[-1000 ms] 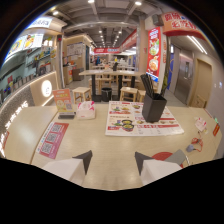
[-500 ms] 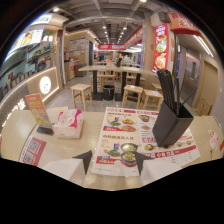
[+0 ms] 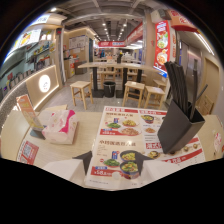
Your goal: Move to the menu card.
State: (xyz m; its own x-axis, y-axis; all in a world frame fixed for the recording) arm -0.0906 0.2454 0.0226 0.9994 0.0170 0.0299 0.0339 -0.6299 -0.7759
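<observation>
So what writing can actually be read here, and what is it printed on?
Nothing can be read for certain.
Menu card between and ahead of the open gripper: red headings and price tags, too blurred.
Red hanging banner: food pictures and characters, too small.
Small standing sign beside the tissue packet: unreadable.
Sticker on the table: unreadable.

menu card (image 3: 134, 145) print too small, no readable signs

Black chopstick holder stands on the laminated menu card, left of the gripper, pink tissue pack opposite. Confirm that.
Wrong side. The gripper view shows the black chopstick holder on the laminated menu card to the right of the open gripper; the pink tissue pack lies left.
</observation>
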